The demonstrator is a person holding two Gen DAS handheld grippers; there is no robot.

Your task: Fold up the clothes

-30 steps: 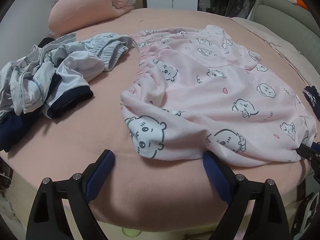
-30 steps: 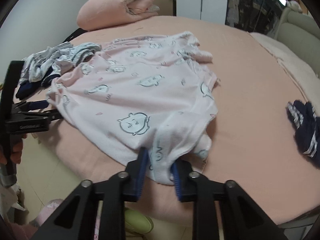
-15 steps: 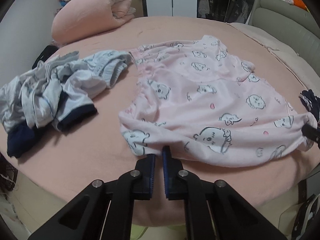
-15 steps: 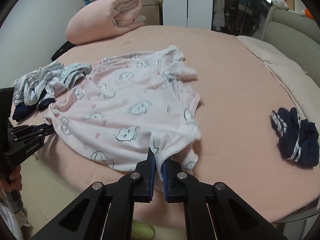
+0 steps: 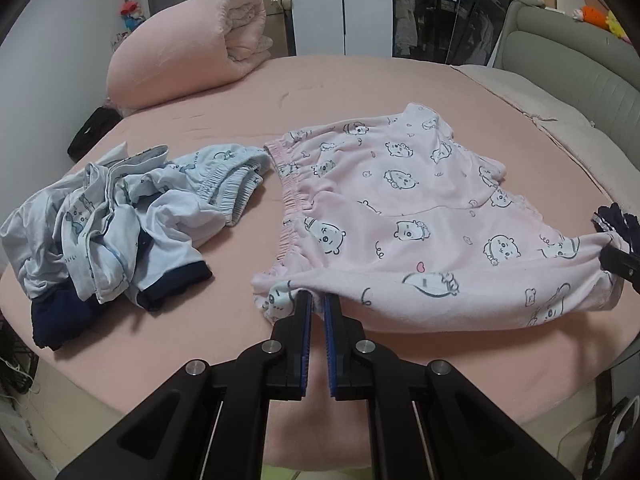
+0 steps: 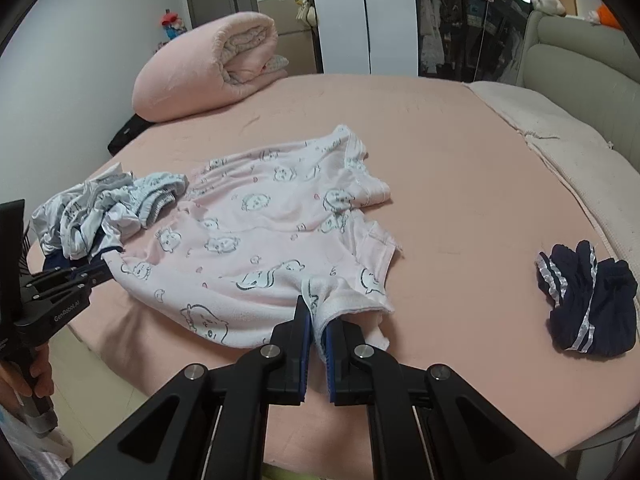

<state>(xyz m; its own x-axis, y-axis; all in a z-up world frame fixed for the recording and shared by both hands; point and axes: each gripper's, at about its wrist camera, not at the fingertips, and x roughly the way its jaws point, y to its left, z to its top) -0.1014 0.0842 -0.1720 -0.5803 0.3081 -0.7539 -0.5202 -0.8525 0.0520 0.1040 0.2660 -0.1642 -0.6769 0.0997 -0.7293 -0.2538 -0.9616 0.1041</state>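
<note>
Grippers pinch pink pajama shorts' near hem.

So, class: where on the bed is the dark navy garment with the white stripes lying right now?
In the right wrist view, the navy striped garment lies alone on the pink bed's right side, apart from the pink pyjama shorts.

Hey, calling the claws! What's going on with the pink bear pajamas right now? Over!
Left claw shut on pink pajamas. Right claw shut on them too. Near edge lifted between both. Blue clothes pile close on left; dark socks apart.
</note>
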